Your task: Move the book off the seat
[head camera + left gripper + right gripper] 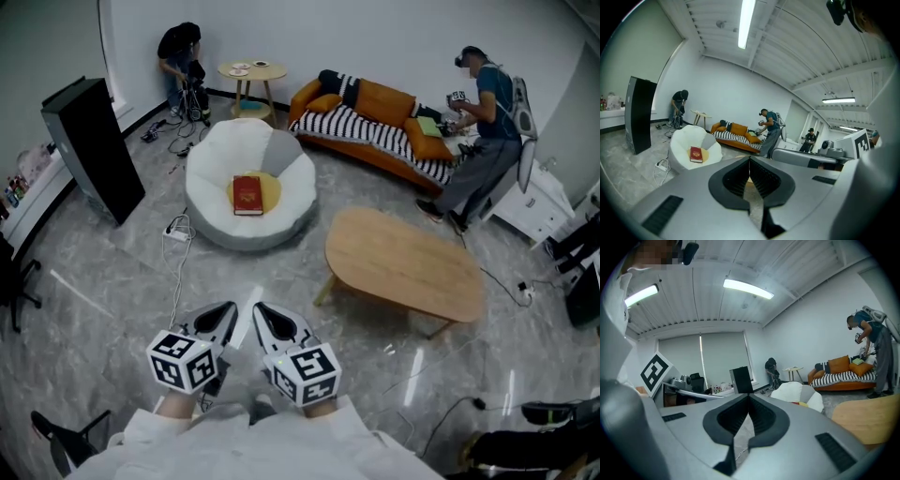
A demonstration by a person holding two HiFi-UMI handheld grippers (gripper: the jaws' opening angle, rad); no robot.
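Grey marbled floor (112,281) fills a white-walled room, and the white round seat (208,178) stands near its middle. On that seat lies the red book (247,195), flat and cover up, partly on a yellow cushion (270,190). A grey cushion (279,150) leans at the seat's back rim just behind it.

Well short of the seat, close to the person's body, the left gripper (221,317) and the right gripper (273,323) are held side by side, pointing roughly towards the seat. Each gripper's jaws are clenched tip to tip with nothing between them.

Near the seat on its right stands an oval wooden coffee table (403,262). Beyond the seat on that side is an orange sofa (384,103) with a striped throw, where a person (483,141) stands bent over it. Behind the seat stands a small round side table (251,70), and behind the seat to its left another person (180,52) stoops in the corner. Left of the seat is a tall black cabinet (94,145), and a white power strip (176,234) lies on the floor at the seat's near-left edge.
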